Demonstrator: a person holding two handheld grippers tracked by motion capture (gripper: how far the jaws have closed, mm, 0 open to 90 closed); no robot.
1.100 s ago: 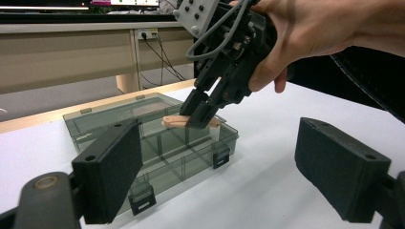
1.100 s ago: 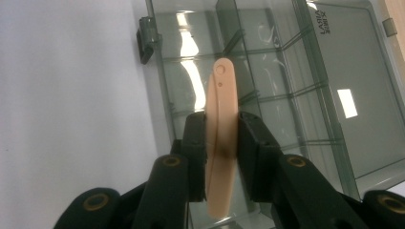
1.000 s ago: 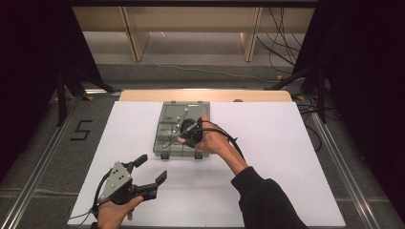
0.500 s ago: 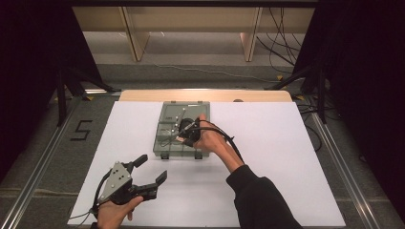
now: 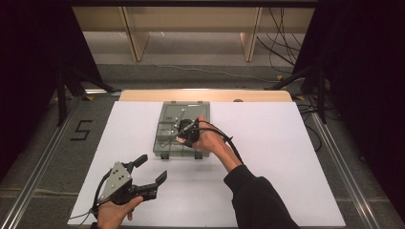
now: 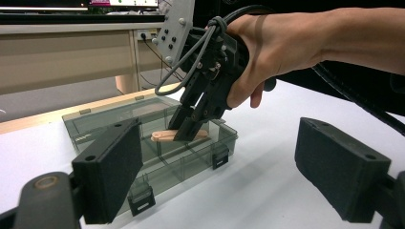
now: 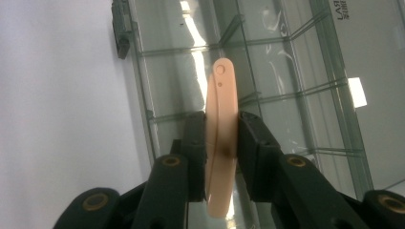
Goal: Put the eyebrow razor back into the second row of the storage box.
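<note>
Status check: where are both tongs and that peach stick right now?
Right tongs shut on peach stick, over the clear box. Left tongs open, off the box, near table edge. Nothing in the way.

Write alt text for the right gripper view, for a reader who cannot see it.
Two black jaws of the right gripper are shut on a slim peach-coloured stick, held edge-on and pointing up the picture. Beneath it lies a clear plastic box divided into compartments, resting on a white table, with a dark latch on the box's edge at upper left.
</note>
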